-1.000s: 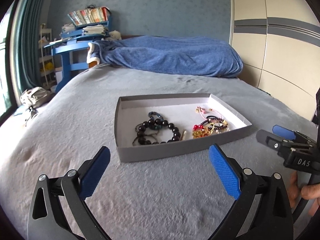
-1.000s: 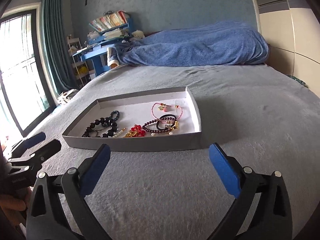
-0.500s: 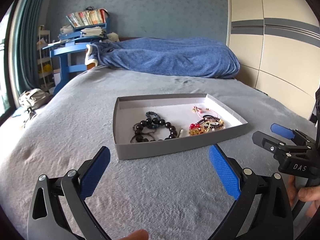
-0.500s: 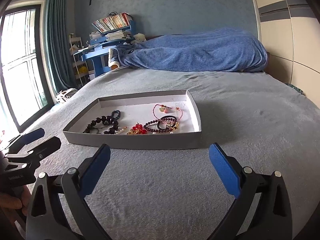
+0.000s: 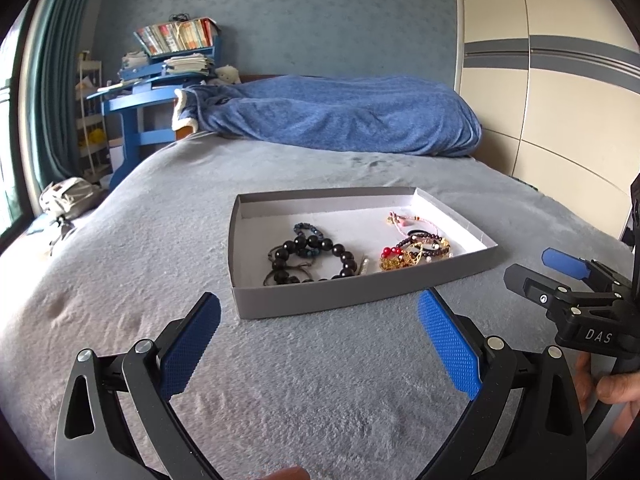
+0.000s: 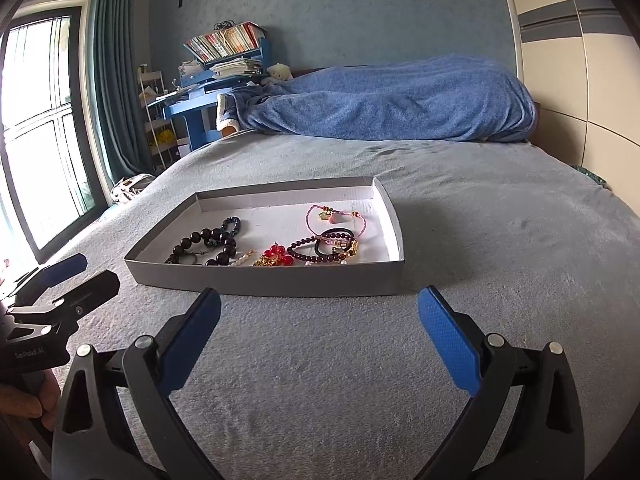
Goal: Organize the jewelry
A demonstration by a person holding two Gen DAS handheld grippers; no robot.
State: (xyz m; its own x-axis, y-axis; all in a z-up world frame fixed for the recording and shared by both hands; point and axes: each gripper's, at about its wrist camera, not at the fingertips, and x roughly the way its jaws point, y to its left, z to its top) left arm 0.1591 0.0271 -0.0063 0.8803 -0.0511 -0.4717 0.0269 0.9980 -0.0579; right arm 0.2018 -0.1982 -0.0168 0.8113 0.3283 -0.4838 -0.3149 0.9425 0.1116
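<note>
A grey blanket (image 5: 132,240) covers the bed in this blue-walled room. Above it the left gripper (image 5: 320,340) has its blue fingers (image 5: 192,344) spread wide and empty; the right gripper (image 6: 320,336) is also spread and holds nothing. At 12 o'clock from both lies the grey tray (image 6: 280,280). Black bead bracelets (image 6: 208,242) lie at its 9 o'clock side, while red and gold pieces (image 6: 276,256) lie towards 3 o'clock.

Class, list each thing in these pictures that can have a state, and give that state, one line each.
Left gripper: open, empty.
Right gripper: open, empty.
Grey tray: lidless, flat on the bed.
Black bead bracelet: lying in the tray.
Pink cord bracelet: lying in the tray.
Blue blanket: bunched up.
</note>
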